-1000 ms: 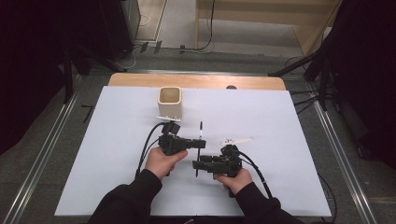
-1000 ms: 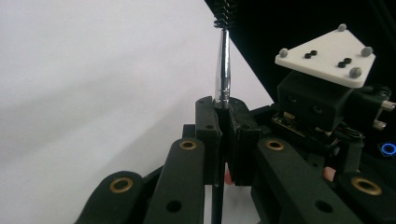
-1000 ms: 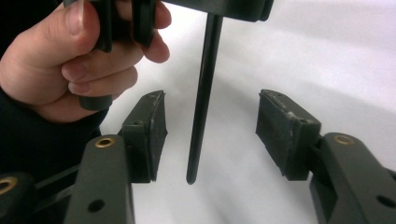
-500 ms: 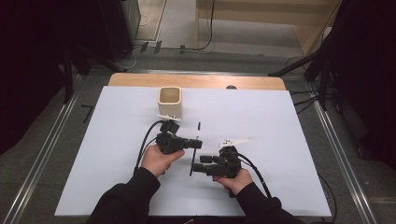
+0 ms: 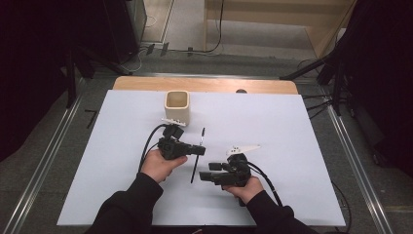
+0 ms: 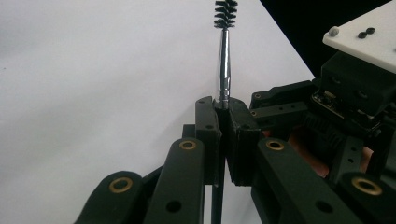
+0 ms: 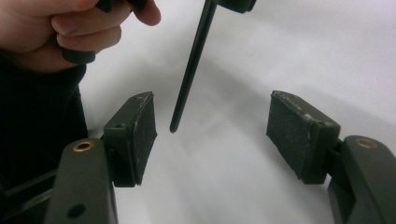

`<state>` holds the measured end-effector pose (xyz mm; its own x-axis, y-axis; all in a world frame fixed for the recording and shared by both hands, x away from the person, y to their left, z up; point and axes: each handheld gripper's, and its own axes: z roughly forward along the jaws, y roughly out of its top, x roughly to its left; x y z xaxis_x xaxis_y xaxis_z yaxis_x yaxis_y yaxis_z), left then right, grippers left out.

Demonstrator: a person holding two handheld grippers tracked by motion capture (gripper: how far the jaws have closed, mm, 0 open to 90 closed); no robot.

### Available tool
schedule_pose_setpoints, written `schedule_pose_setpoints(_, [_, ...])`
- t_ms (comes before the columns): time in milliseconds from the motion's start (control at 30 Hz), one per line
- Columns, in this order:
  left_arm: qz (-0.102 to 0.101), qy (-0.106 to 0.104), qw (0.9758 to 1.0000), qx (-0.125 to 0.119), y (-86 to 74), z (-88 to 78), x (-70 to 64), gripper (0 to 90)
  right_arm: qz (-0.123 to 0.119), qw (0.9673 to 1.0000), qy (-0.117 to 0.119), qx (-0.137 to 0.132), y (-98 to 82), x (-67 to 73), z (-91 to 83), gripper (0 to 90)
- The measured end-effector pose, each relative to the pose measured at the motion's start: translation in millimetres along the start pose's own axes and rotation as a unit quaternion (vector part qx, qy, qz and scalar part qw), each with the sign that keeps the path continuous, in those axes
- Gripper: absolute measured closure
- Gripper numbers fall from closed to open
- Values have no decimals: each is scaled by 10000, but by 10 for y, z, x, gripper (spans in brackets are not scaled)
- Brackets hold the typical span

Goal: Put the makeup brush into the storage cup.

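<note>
Gripping status, left gripper (image 5: 199, 149): jaws closed on the brush (image 5: 197, 156), clamped at the metal ferrule above its black handle.
Brush position: lifted above the white table (image 5: 292, 126), bristle end (image 6: 225, 14) pointing away from the person, handle end hanging toward the right gripper (image 5: 207, 176).
Right gripper: jaws spread wide, nothing between the pads; handle tip (image 7: 173, 127) sits just in front of them.
Container: cream square cup (image 5: 177, 106) upright near the far edge of the table, beyond the left gripper; interior contents cannot be told.
</note>
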<state>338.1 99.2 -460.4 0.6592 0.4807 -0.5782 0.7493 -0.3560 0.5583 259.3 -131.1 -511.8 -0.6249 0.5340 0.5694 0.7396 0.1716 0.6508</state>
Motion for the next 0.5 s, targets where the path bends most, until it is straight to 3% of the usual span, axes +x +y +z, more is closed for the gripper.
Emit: schedule_pose_setpoints(500, [-55,138,9999,32,13,-176,83,853,-214,9996,-172,67,6,-3,-20,305])
